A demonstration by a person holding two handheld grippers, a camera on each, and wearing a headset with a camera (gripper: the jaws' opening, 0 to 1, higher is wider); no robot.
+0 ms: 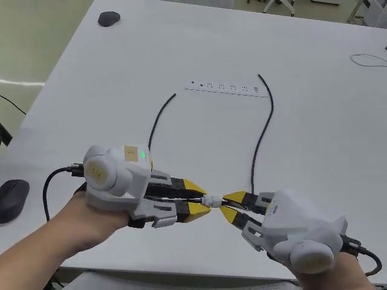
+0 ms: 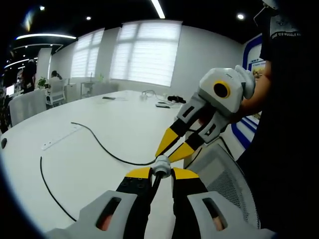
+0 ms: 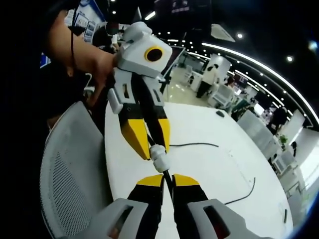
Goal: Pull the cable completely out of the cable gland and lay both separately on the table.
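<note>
A small white cable gland hangs just above the white table near its front edge, between the yellow tips of both grippers. My left gripper is shut on the gland's rear end, and a black cable runs back between its jaws. My right gripper is shut on the black cable just short of the gland. From there the cable trails away toward the power strip. A second black stretch lies on the table beyond the left gripper.
A white power strip lies across the middle of the table. One dark mouse sits at the far left corner, another by the left edge. A thin white cable lies far right. A grey mesh chair stands below the grippers.
</note>
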